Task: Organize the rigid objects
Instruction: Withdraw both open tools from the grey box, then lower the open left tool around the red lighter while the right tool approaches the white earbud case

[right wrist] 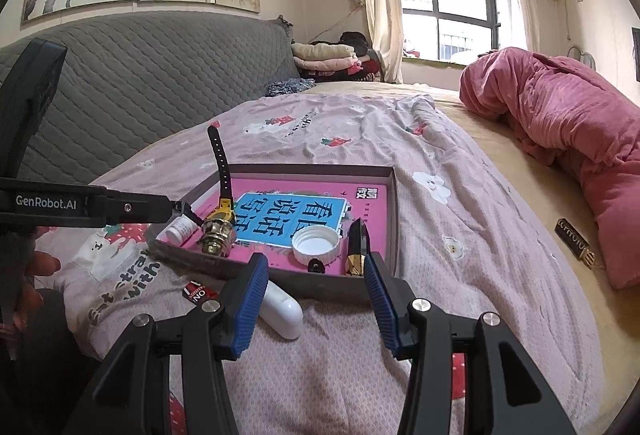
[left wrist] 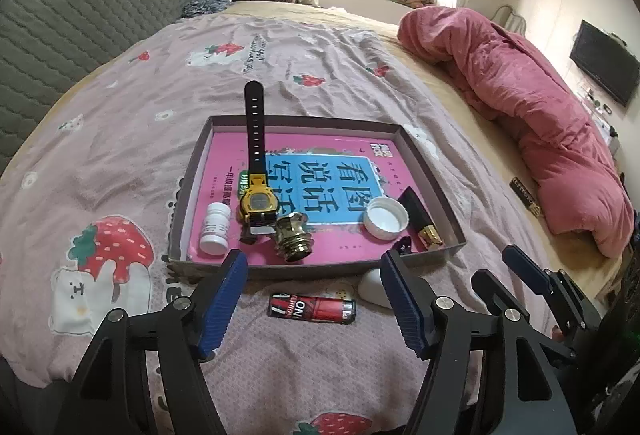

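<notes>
brass knob (left wrist: 291, 237) shiny metal | white cap (left wrist: 385, 217) matt plastic | bedsheet (left wrist: 160, 107) soft cloth | tray (left wrist: 432, 171) matt cardboard

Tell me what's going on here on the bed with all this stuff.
A person holds a gripper in each hand, sorting small items into a shallow box on the bed. Already inside, on a pink book, lie a watch, a white bottle, a brass knob, a white cap and a black-and-gold piece. A red lighter and a white case lie outside. The left gripper and right gripper hover over them, jaws open, holding nothing.
</notes>
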`<state>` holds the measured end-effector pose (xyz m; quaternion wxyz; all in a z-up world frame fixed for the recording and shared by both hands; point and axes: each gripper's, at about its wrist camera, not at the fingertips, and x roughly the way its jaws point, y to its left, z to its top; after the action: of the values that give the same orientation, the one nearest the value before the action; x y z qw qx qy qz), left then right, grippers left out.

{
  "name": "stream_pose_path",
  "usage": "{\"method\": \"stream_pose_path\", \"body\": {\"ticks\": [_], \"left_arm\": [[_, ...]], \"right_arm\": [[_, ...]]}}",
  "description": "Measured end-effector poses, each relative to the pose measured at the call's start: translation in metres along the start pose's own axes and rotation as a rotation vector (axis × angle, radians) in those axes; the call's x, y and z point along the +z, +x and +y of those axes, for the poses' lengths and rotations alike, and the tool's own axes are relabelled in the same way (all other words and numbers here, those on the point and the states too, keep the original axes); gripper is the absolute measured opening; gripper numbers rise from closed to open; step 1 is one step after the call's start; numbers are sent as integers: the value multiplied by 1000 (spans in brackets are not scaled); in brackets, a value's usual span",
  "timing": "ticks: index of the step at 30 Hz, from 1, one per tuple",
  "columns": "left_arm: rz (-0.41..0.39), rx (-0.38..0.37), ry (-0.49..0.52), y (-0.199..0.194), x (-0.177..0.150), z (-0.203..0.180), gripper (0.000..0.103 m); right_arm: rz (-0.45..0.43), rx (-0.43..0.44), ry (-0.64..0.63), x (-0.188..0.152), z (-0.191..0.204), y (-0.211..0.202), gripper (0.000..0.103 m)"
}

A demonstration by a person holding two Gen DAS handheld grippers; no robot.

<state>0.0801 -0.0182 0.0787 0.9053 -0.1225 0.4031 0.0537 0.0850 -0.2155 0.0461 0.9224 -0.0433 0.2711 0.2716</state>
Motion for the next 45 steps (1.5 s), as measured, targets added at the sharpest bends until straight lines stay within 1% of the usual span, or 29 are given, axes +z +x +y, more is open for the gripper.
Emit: {"method": "stream_pose_path", "body": {"ticks": [4, 8, 14, 24, 30, 38, 45], "left_arm": [[-8, 12, 30, -3, -2, -5, 72], [-3, -2, 27, -6, -4, -4, 73], [12, 2, 49, -6, -10, -6, 73], [50, 1, 47, 0, -22, -4, 73], [95, 1, 57, 12, -33, -4, 73], [165, 3, 72, 39, -51, -3, 73], [203, 4, 79, 65, -57, -3, 73]], "right_arm": [[2, 4, -3, -1, 1, -4, 49], [9, 8, -18, -2, 4, -7, 49], [19, 17, -30, -5, 7, -10, 49], [58, 37, -38, -10, 9, -10, 49], [88, 62, -46, -14, 11, -6, 49], [139, 89, -71, -22, 15, 8, 49], [177, 89, -62, -27, 10, 23, 49]]}}
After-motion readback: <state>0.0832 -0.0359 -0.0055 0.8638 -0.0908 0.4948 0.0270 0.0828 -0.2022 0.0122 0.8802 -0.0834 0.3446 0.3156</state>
